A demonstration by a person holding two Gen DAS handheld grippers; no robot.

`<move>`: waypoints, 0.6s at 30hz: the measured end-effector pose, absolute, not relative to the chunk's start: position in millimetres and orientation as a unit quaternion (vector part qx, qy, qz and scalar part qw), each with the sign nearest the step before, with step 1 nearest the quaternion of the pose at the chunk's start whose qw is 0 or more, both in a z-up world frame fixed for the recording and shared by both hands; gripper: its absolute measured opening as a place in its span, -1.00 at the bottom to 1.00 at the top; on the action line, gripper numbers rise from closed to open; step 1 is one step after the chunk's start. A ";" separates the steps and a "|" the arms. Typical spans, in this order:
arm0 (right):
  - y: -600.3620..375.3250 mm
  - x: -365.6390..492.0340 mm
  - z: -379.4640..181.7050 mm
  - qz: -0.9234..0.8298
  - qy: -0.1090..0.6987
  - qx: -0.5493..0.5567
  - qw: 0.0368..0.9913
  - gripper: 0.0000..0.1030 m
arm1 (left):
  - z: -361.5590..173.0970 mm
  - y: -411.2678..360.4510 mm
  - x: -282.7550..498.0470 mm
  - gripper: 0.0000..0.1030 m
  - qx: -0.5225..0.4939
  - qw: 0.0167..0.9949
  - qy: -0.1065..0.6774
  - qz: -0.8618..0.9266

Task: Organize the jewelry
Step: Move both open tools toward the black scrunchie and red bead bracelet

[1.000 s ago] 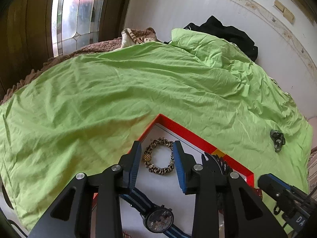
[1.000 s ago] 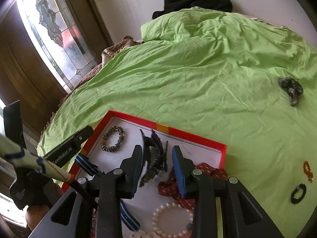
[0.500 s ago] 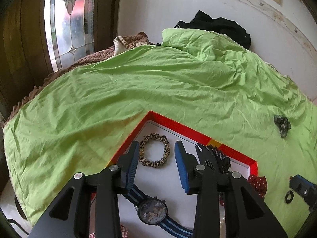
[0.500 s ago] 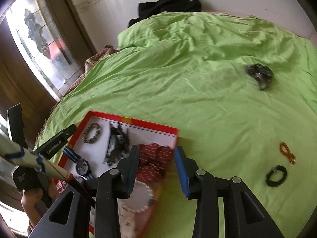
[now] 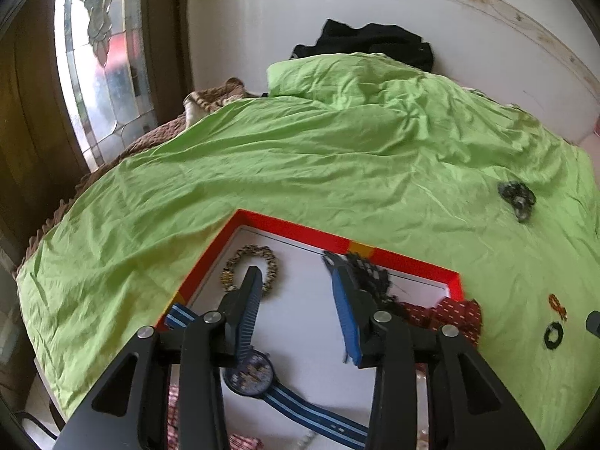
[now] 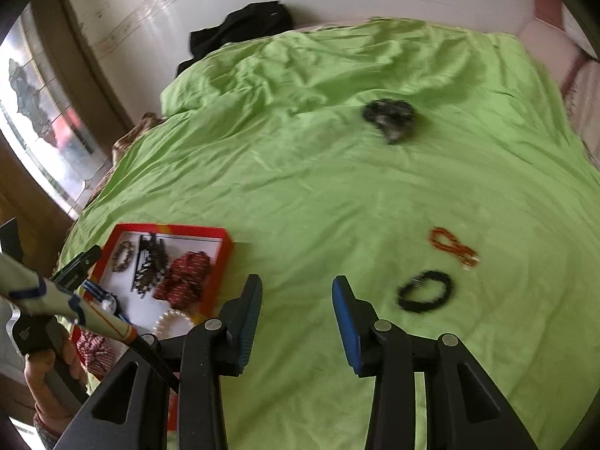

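Observation:
A red-rimmed tray (image 5: 393,258) with a white floor lies on the green bedsheet. It holds a leopard-print scrunchie (image 5: 270,262), a black hair clip (image 5: 369,272), a striped-strap watch (image 5: 253,373), a red patterned cloth (image 5: 455,313) and a pearl bracelet (image 6: 168,320). My left gripper (image 5: 294,281) is open and empty above the tray. My right gripper (image 6: 296,283) is open and empty over bare sheet, right of the tray (image 6: 202,229). On the sheet lie a black bracelet (image 6: 425,292), an orange bead bracelet (image 6: 452,245) and a dark hair tie (image 6: 390,116).
A black garment (image 5: 369,43) lies at the far end of the bed against the white wall. A brown blanket (image 5: 157,133) shows under the sheet's left edge, beside a stained-glass window (image 5: 99,60). The bed's right edge is near the dark hair tie (image 5: 517,195).
My right gripper has swung right, off the tray and out over the sheet toward the loose bracelets. My left gripper has stayed over the tray, drawing back slightly.

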State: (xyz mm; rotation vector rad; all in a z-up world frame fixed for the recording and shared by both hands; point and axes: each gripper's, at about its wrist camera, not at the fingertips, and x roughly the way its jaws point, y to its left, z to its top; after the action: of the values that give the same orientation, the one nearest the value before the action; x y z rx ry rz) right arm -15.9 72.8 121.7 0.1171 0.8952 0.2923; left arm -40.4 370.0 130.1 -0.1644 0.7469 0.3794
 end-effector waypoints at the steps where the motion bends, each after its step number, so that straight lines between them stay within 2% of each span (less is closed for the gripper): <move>1: 64.9 -18.7 122.3 0.135 0.430 0.059 0.890 -0.18 | 131.2 365.8 -40.7 -0.20 -0.077 0.911 0.361 0.182; 18: -62.8 -62.9 129.9 0.059 0.411 0.106 0.904 -0.07 | 148.2 260.4 -52.4 -0.17 -0.028 0.937 0.334 0.098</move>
State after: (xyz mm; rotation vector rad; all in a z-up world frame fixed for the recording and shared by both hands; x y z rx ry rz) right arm -62.9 -62.8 129.9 0.2193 0.8491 0.1213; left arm -52.4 260.4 148.2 -0.0575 0.6831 0.1998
